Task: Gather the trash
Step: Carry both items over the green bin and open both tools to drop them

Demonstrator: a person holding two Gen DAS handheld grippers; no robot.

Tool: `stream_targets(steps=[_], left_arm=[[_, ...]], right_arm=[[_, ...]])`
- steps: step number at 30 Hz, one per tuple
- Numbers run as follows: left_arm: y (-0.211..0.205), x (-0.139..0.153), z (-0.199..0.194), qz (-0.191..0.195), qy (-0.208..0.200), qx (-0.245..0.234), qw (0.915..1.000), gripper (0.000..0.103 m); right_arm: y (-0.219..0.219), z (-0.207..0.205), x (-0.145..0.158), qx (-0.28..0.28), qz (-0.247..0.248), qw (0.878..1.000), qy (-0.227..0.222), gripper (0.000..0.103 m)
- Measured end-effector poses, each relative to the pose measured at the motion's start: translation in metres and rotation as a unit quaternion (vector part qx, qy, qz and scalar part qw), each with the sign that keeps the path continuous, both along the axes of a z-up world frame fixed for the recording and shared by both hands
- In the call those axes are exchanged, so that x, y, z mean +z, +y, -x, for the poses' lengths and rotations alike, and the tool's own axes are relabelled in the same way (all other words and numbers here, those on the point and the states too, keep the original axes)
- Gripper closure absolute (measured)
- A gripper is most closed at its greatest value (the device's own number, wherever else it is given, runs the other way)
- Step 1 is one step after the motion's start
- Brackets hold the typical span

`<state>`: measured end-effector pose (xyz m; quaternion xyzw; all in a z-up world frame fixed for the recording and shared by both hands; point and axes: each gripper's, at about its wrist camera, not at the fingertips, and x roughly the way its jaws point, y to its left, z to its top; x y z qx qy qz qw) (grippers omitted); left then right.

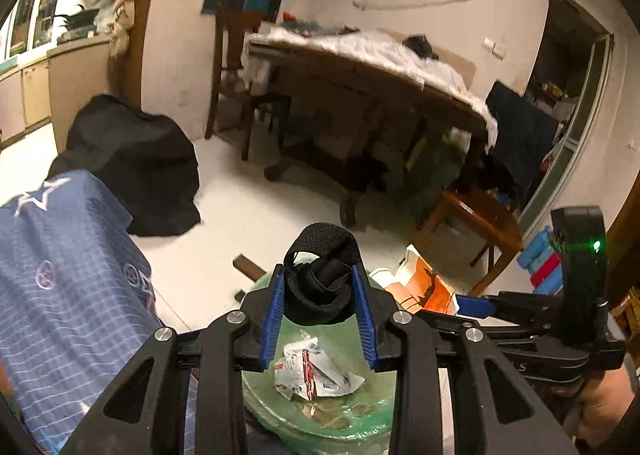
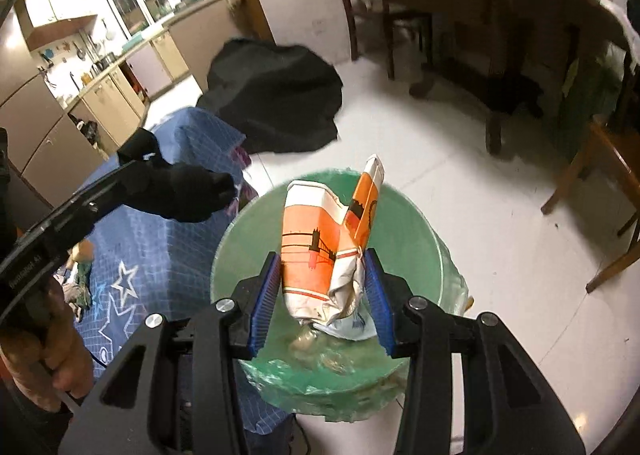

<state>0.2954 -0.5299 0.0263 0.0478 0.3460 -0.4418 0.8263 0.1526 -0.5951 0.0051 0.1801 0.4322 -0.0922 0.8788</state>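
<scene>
My left gripper point(image 1: 319, 297) is shut on a black strap with a fabric loop point(image 1: 320, 275), held over a bin lined with a green bag point(image 1: 372, 407). A crumpled white and red wrapper point(image 1: 316, 373) lies inside the bin. My right gripper point(image 2: 320, 289) is shut on a crushed orange and white paper carton point(image 2: 320, 251), held over the same green bin point(image 2: 240, 239). The right gripper's body shows at the right of the left wrist view point(image 1: 576, 295), with the carton point(image 1: 424, 287) beside it. The left gripper with the black strap point(image 2: 188, 195) shows at the left of the right wrist view.
A blue star-patterned cloth point(image 2: 152, 267) covers a surface left of the bin. A black cloth heap point(image 2: 276, 95) lies on the white floor. A wooden table point(image 1: 360, 71), chairs and a low wooden stool point(image 1: 476, 223) stand beyond. Kitchen counters point(image 2: 120, 67) run along the far left.
</scene>
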Motion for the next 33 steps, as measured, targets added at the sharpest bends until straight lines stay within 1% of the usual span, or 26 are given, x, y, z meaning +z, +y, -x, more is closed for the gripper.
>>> stream_targets(steps=[3, 6, 9, 10, 11, 14, 17, 22, 23, 25, 26, 27, 28, 29, 33], left_arm=[[-0.018, -0.019, -0.006, -0.022, 0.009, 0.0, 0.9997, 0.069], [-0.029, -0.039, -0.012, -0.042, 0.019, 0.001, 0.9989, 0.069], [-0.035, -0.055, -0.018, -0.058, 0.029, 0.001, 0.9979, 0.069], [-0.029, -0.06, -0.018, -0.06, 0.031, 0.001, 0.9977, 0.069], [-0.032, -0.065, -0.02, -0.064, 0.035, -0.001, 0.9974, 0.069], [-0.033, -0.073, -0.022, -0.069, 0.039, -0.001, 0.9968, 0.069], [-0.025, -0.08, -0.023, -0.072, 0.039, 0.002, 0.9967, 0.068], [-0.018, -0.081, -0.024, -0.072, 0.043, 0.009, 0.9964, 0.066], [-0.016, -0.082, -0.024, -0.073, 0.044, 0.01, 0.9963, 0.064], [-0.015, -0.082, -0.024, -0.079, 0.042, 0.013, 0.9959, 0.056], [-0.014, -0.084, -0.026, -0.083, 0.043, 0.017, 0.9955, 0.043], [-0.013, -0.084, -0.027, -0.084, 0.044, 0.02, 0.9953, 0.028], [-0.011, -0.084, -0.028, -0.084, 0.045, 0.026, 0.9951, 0.023], [-0.01, -0.084, -0.029, -0.081, 0.047, 0.029, 0.9952, 0.019], [-0.004, -0.083, -0.031, -0.077, 0.048, 0.036, 0.9952, 0.018]], right_arm=[[-0.009, -0.006, -0.011, 0.004, -0.02, 1.0, 0.019, 0.062], [-0.015, -0.009, -0.018, 0.005, -0.028, 0.999, 0.031, 0.062], [-0.019, -0.011, -0.026, 0.009, -0.031, 0.999, 0.044, 0.062], [-0.018, -0.011, -0.03, 0.011, -0.031, 0.998, 0.048, 0.062], [-0.018, -0.011, -0.031, 0.012, -0.032, 0.998, 0.05, 0.061], [-0.018, -0.01, -0.035, 0.013, -0.035, 0.998, 0.054, 0.061], [-0.021, -0.009, -0.038, 0.012, -0.037, 0.998, 0.056, 0.06], [-0.025, -0.009, -0.038, 0.01, -0.036, 0.998, 0.054, 0.06], [-0.026, -0.008, -0.039, 0.01, -0.035, 0.998, 0.055, 0.06], [-0.027, -0.008, -0.038, 0.006, -0.025, 0.998, 0.053, 0.058], [-0.028, -0.008, -0.038, 0.004, -0.026, 0.998, 0.051, 0.048], [-0.03, -0.008, -0.039, 0.001, -0.032, 0.998, 0.049, 0.037], [-0.031, -0.007, -0.038, -0.004, -0.032, 0.998, 0.044, 0.035], [-0.033, -0.005, -0.037, -0.009, -0.031, 0.999, 0.039, 0.035], [-0.035, -0.003, -0.035, -0.013, -0.035, 0.999, 0.031, 0.035]])
